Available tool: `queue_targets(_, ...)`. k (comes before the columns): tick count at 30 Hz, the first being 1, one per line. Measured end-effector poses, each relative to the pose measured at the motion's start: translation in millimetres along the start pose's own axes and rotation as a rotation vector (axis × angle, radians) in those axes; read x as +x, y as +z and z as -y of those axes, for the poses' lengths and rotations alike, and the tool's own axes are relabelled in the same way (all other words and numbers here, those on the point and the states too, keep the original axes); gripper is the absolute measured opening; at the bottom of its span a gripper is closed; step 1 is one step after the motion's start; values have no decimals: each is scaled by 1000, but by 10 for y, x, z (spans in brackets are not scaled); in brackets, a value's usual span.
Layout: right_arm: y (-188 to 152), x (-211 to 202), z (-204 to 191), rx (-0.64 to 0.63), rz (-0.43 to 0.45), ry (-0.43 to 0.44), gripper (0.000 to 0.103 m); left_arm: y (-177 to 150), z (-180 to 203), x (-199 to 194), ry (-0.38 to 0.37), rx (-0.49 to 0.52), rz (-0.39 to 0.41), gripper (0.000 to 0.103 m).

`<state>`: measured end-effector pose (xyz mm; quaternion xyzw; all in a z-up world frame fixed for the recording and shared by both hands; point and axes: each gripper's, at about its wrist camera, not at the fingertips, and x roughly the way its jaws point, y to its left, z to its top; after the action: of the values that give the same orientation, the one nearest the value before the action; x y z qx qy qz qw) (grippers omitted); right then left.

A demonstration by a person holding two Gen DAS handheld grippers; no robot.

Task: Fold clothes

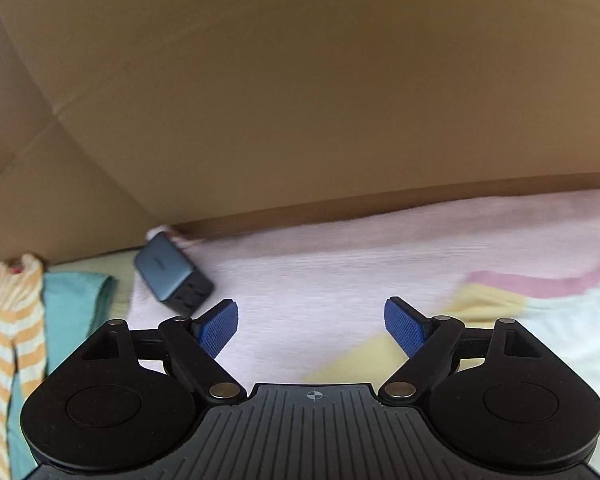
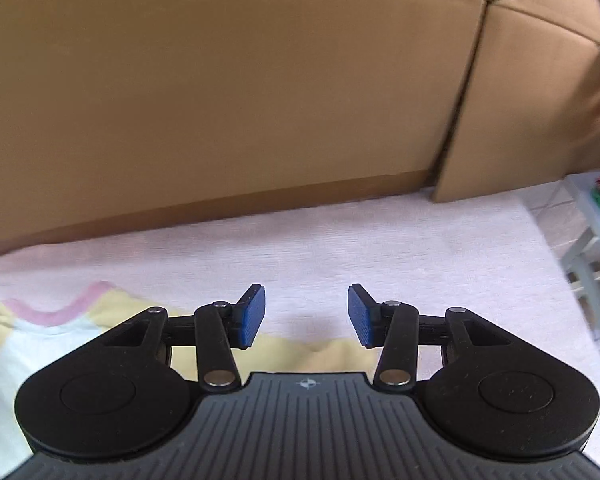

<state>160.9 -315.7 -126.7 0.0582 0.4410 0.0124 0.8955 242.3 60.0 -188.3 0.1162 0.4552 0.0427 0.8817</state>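
A pale yellow and white garment with a pink neckline lies flat on a light pink cloth. In the left wrist view my left gripper hovers open above the cloth, just left of the garment's yellow sleeve, with nothing between its blue pads. The right wrist view shows the same garment at lower left, its yellow edge reaching under my right gripper. That gripper stands open, its pads apart and empty, above the cloth.
A tall cardboard wall stands right behind the cloth. A grey power adapter lies at the cloth's left corner. An orange-striped garment and a teal one lie further left. A pale rack stands at right.
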Motion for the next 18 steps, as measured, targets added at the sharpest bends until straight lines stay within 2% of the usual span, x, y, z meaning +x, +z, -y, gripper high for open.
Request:
queue_targets(2,1,-59,17,-17,-9,-27,56,-65,112,-176,-50,40,28,90)
queue_targets(4,-31,-75,242,99,-33,-24,61,-149,227,-306,-87,72,37,90)
queue_targets(6,-81,-77,479,201,-73,8,61,-255,327,-364,-115,88,17,90)
queue_targets(11,-227,-56,705,234,-160,74,61,-541,506,-423,-180,74,-53,90)
queue_targets(15,-344,51,768,293,-163,215,65,-649,699,-546,-229,72,-71,90)
queue_targets(18,-343,29,703,247,-166,409,65,-676,867,-626,-241,92,-71,90)
